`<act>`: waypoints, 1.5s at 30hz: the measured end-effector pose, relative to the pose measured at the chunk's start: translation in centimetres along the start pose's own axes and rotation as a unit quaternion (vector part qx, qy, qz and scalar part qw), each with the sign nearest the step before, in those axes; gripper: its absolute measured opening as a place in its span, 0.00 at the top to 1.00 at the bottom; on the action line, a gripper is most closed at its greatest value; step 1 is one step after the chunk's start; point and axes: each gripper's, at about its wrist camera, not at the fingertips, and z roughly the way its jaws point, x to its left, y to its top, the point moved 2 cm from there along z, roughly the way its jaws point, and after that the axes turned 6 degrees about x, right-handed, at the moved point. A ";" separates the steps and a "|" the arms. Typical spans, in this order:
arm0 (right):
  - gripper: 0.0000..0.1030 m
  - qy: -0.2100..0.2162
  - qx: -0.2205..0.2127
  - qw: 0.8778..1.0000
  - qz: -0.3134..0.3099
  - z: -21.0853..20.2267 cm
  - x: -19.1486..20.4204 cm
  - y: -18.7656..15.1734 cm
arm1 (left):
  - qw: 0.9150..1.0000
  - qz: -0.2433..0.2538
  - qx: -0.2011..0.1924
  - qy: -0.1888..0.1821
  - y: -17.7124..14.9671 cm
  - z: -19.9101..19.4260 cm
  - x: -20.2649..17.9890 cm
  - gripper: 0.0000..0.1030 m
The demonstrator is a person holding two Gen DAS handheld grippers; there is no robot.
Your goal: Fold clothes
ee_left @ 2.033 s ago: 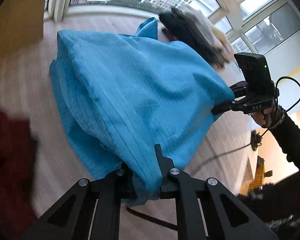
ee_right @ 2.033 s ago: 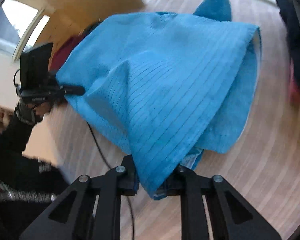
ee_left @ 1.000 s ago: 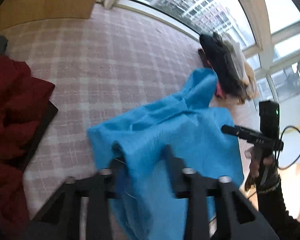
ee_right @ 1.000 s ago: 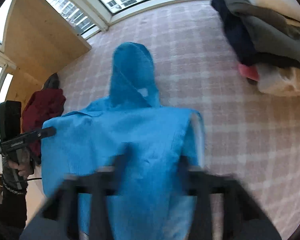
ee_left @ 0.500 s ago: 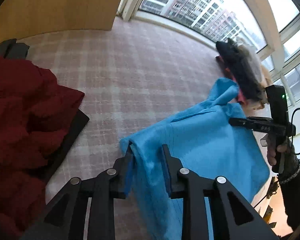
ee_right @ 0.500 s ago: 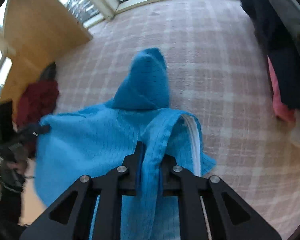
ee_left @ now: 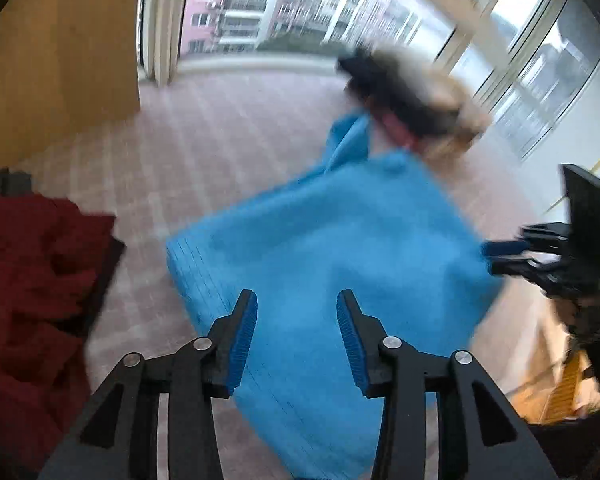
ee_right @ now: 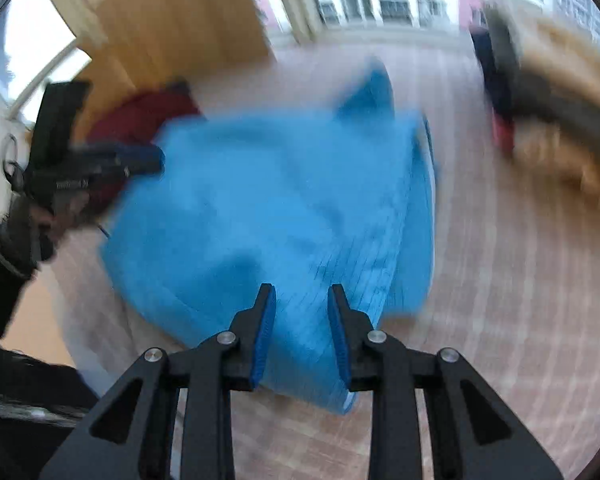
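Note:
A blue striped garment (ee_left: 332, 248) lies folded on the pink checked cloth, its hood pointing to the far side; it also shows in the right wrist view (ee_right: 284, 208). My left gripper (ee_left: 296, 300) is open and empty above the garment's near edge. My right gripper (ee_right: 300, 292) is open and empty above its near edge. Each gripper shows in the other's view, the right one (ee_left: 512, 256) and the left one (ee_right: 140, 160), both beside the garment's corners. Both views are motion-blurred.
A heap of dark red clothes (ee_left: 32, 280) lies to the left, also in the right wrist view (ee_right: 140, 116). A stack of folded dark and beige clothes (ee_left: 412, 100) sits at the far right by the windows. A wooden panel (ee_left: 56, 64) stands far left.
Both grippers brought the blue garment down onto the cloth, then opened and let go of it. They have drawn back above its near edge.

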 end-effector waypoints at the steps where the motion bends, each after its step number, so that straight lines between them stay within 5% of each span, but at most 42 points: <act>1: 0.97 -0.002 0.014 1.000 0.017 0.9 -0.9 -0.6 | 1.000 -0.003 0.019 0.019 0.0 1.5 0.6 0.66; 3: 0.98 0.032 -0.005 0.997 0.063 -0.7 -2.7 -1.6 | 0.999 -0.019 0.040 0.024 0.1 2.9 1.6 0.66; 5: 0.85 0.055 -0.073 0.993 0.081 -4.7 -3.7 -3.2 | 0.999 -0.030 0.028 0.018 0.2 1.7 2.0 0.66; 8: 0.70 0.038 -0.115 0.989 0.089 -7.2 -4.8 -5.7 | 0.999 -0.014 -0.002 0.028 0.9 -1.4 1.2 0.66; 14: 0.70 0.085 -0.087 0.986 0.111 -4.0 -4.1 -7.2 | 0.999 0.042 -0.025 0.012 4.4 -2.1 -2.7 0.63; 18: 0.67 0.041 -0.044 0.996 0.064 -0.6 -1.0 -5.7 | 0.997 0.039 0.013 0.059 5.3 2.7 -1.9 0.63; 21: 0.67 0.052 -0.009 0.997 0.057 -0.2 -1.1 -5.9 | 0.997 0.014 0.039 0.061 4.7 4.3 0.1 0.66; 26: 0.67 0.082 -0.095 0.987 0.105 -4.1 -4.7 -4.3 | 0.998 -0.001 0.006 0.059 4.3 0.4 0.7 0.65; 29: 0.66 0.029 -0.090 0.992 0.088 -3.6 -6.0 -2.6 | 0.998 0.003 -0.002 0.055 3.9 -1.3 0.2 0.62; 33: 0.65 0.116 -0.071 0.987 0.091 -2.5 -6.0 -0.9 | 0.998 -0.004 0.000 0.060 2.8 -1.9 0.4 0.60; 36: 0.46 0.102 -0.067 0.991 0.062 -2.2 -4.8 -0.3 | 0.998 -0.025 0.007 0.052 1.3 -1.9 1.0 0.59; 38: 0.46 0.092 -0.064 0.992 0.049 -2.0 -4.5 0.2 | 0.998 -0.043 0.014 0.053 0.4 -1.9 1.4 0.59; 40: 0.47 0.154 -0.078 0.981 0.093 -2.5 -6.4 0.2 | 0.997 -0.054 0.018 0.048 0.0 -2.0 1.5 0.59; 42: 0.59 0.183 -0.098 0.970 0.128 -3.0 -8.4 0.3 | 0.997 -0.063 0.022 0.041 -0.3 -2.2 1.5 0.59; 43: 0.72 0.149 -0.098 0.976 0.124 -3.1 -8.7 0.3 | 0.997 -0.060 0.021 0.033 -0.1 -2.5 0.9 0.59; 45: 0.75 0.100 -0.082 0.986 0.104 -2.9 -8.9 0.2 | 0.998 -0.044 0.026 0.023 0.8 -2.5 -1.3 0.58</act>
